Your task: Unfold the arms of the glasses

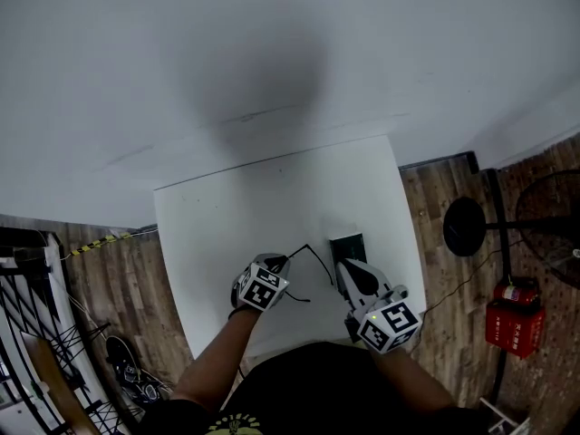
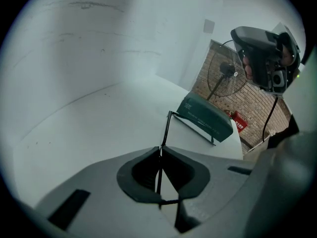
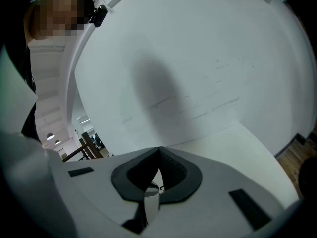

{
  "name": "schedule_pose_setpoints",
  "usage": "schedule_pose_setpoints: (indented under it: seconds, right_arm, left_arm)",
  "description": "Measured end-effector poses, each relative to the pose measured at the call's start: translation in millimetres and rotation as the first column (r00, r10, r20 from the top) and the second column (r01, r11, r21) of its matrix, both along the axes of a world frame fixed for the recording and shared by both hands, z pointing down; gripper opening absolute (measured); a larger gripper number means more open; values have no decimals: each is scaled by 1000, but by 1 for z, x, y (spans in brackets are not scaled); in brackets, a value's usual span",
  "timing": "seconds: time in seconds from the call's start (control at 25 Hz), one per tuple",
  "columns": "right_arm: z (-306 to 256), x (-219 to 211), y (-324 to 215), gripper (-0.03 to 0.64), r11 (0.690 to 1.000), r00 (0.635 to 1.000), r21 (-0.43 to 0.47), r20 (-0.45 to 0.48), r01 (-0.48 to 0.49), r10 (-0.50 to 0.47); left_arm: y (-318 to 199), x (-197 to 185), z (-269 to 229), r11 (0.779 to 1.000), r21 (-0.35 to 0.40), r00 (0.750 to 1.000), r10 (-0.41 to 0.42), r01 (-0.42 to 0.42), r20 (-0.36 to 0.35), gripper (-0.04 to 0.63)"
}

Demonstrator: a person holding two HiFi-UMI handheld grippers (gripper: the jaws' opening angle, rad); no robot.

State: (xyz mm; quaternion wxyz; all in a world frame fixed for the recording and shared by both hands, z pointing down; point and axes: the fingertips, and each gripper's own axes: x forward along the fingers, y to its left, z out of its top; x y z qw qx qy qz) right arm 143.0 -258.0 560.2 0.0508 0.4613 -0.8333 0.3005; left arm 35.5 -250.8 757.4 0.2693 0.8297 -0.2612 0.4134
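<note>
Head view, looking steeply down: a white table (image 1: 227, 243) fills the middle of the frame, with wood flooring on both sides.

At lower centre-left, the left gripper (image 1: 276, 268) is clenched on one thin black arm of the glasses (image 1: 317, 259). The left gripper view confirms this: the jaws are pinched together and the wire-like arm (image 2: 165, 130) runs up out of them toward the frame's corner. The glasses hang just above the table, between the two grippers.

Just beyond the glasses, toward the upper right, a dark case (image 1: 349, 246) lies flat on the table.

At lower centre-right, the right gripper (image 1: 349, 275) is also closed. In the right gripper view its jaw tips meet, and a thin rim and pale piece of the glasses (image 3: 154, 187) show between the pads, so it appears to be gripping the frame's other end.

Far right, on the floor, stand a fan (image 1: 467, 225) and a red box (image 1: 515, 320).

The step in hand looks like swinging an arm open, with one gripper on the arm and the other steadying the frame. The next move likely calls for a gentle outward arc about the hinge, then a regrip for the second arm.
</note>
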Motion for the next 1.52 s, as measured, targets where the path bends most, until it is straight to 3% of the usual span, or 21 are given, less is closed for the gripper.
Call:
schedule_pose_setpoints:
  seconds: [0.16,0.36,0.56,0.68,0.84,1.0,1.2,1.4,1.52]
  right_arm:
    - [4,-4,-1,2,1000,1000,-11,4,8,-8]
    - [6,-9,1,2,1000,1000,-16,0,22,-22]
    - [-2,-12,6,2,1000,1000,-2,0,26,-26]
    - [-9,-14,12,2,999,1000,15,-3,28,-28]
    - [-21,-18,20,2,997,999,60,-22,45,-44]
    - [-37,-23,27,2,989,995,130,-68,77,-68]
    - [-63,-30,36,2,969,987,224,-142,102,-71]
    - [-95,-43,54,2,932,973,332,-218,144,-73]
    - [-112,-50,67,2,909,966,381,-247,166,-73]
  left_arm:
    - [1,-1,8,1000,-10,1000,13,-13,28,23]
    - [-3,-1,11,1000,22,1000,6,-6,15,25]
    - [-2,-5,0,999,52,1000,-10,10,0,71]
    - [-2,-11,-17,996,73,998,-47,50,-44,81]
    - [-6,-21,-64,976,155,977,-129,156,-170,81]
    - [-5,-38,-128,918,289,933,-179,273,-312,66]
    - [7,-66,-210,823,404,869,-202,401,-451,9]
    - [26,-96,-275,719,505,839,-202,478,-506,6]
    - [42,-113,-296,672,544,839,-226,503,-495,6]
